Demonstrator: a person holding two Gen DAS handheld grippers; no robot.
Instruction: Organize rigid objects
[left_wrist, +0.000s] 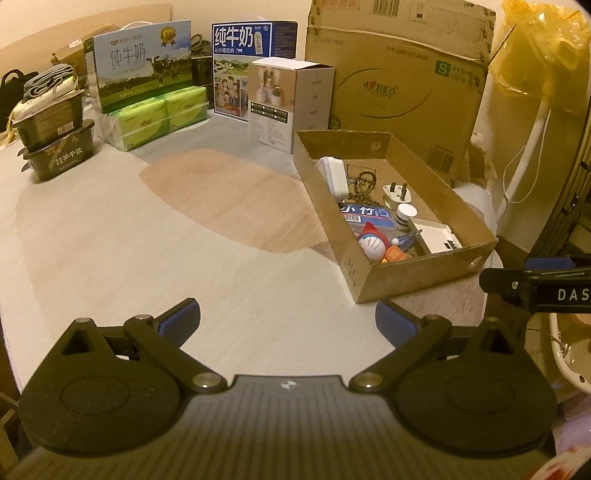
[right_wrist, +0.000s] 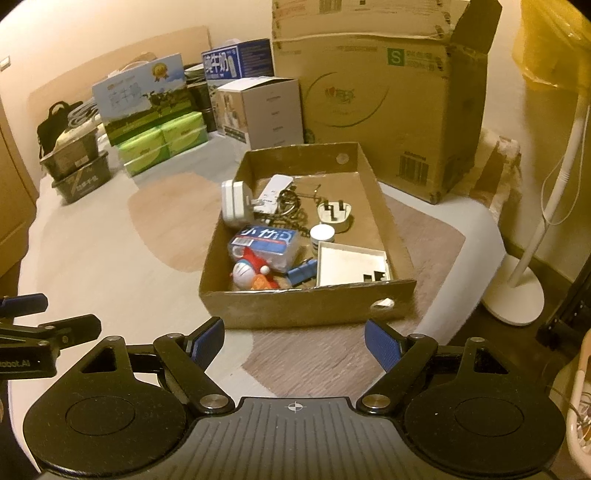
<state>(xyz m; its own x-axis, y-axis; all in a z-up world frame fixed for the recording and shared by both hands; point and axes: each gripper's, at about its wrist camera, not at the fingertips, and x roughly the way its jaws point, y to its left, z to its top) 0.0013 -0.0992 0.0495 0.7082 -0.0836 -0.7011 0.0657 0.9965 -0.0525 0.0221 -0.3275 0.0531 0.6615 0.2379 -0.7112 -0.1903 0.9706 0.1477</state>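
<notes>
Both tongs (left_wrist: 288, 317) (right_wrist: 294, 341) spread, empty, low.

Left claw (left_wrist: 288, 323), right claw (right_wrist: 294, 341) agape

Quick count: one shallow cardboard tray (right_wrist: 295, 310) with one white adapter (right_wrist: 233, 203), one three-pin plug (right_wrist: 334, 216), one blue-labelled clear case (right_wrist: 267, 245), one Doraemon figure (right_wrist: 246, 275) and one flat white box (right_wrist: 351, 266). Far side: two milk cartons (left_wrist: 142, 79) (left_wrist: 245, 44), one big cardboard box (right_wrist: 384, 96), two stacked black food tubs (left_wrist: 50, 118) (left_wrist: 61, 155).
</notes>
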